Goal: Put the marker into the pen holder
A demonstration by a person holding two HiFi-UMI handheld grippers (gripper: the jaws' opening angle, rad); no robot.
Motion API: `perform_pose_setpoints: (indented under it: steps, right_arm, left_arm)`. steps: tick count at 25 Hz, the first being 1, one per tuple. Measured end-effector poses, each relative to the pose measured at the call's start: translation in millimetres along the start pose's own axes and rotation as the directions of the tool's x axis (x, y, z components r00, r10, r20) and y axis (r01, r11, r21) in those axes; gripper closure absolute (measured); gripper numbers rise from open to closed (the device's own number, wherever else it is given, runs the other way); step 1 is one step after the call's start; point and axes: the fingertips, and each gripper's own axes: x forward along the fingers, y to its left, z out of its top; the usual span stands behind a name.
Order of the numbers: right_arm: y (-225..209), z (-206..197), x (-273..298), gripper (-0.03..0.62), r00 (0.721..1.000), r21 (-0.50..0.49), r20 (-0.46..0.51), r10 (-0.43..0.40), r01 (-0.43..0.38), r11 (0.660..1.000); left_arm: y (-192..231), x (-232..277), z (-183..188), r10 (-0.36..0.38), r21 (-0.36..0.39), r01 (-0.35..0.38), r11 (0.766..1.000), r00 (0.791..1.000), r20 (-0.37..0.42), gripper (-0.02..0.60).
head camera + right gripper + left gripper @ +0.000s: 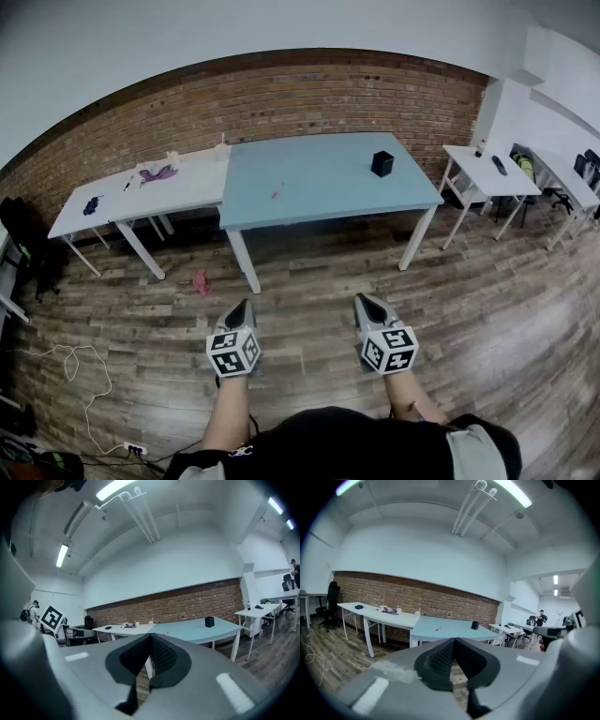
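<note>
A small red marker [277, 192] lies on the light blue table [319, 187], left of its middle; it also shows in the left gripper view as the marker [438, 629]. The black pen holder [382, 163] stands near the table's far right; the same pen holder [475, 625] [209, 621] appears in both gripper views. My left gripper [242, 309] and right gripper [367, 306] hang over the wooden floor well short of the table. Both are shut with nothing between their jaws.
A white table [141, 192] with a purple item [157, 173] and small clutter adjoins the blue one on the left. More white desks [492, 169] stand at right. A pink scrap [202, 281] and a white cable [80, 361] lie on the floor.
</note>
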Motion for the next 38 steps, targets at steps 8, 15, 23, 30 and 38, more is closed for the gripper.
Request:
perform_pose_setpoints:
  steps: [8, 15, 23, 30, 38]
  right_arm:
    - [-3.8, -6.4, 9.5, 0.589, 0.998, 0.031, -0.032, -0.052, 0.053, 0.998]
    - [-3.0, -15.5, -0.5, 0.589, 0.997, 0.024, -0.052, -0.053, 0.054, 0.998]
    - [4.0, -21.3, -3.5, 0.589, 0.997, 0.024, -0.07, -0.039, 0.041, 0.999]
    - [22.5, -22.4, 7.3, 0.589, 0.997, 0.035, -0.08, -0.006, 0.008, 0.999]
    - [45.5, -32.5, 19.9, 0.589, 0.996, 0.005, -0.091, -0.017, 0.018, 1.0]
  left_arm:
    - [5.2, -0.9, 3.5, 0.013, -0.002, -0.013, 1.0, 1.0, 0.001, 0.575]
    - [-3.4, -6.8, -3.7, 0.011, -0.002, -0.011, 1.0, 1.0, 0.004, 0.574]
    - [-6.1, -10.4, -9.0, 0.012, 0.001, -0.012, 1.0, 1.0, -0.014, 0.575]
    - [13.2, -16.7, -15.9, 0.016, -0.028, -0.016, 0.999, 1.0, -0.019, 0.575]
    - [42.1, -16.3, -13.5, 0.019, -0.018, -0.019, 1.0, 1.0, -0.011, 0.574]
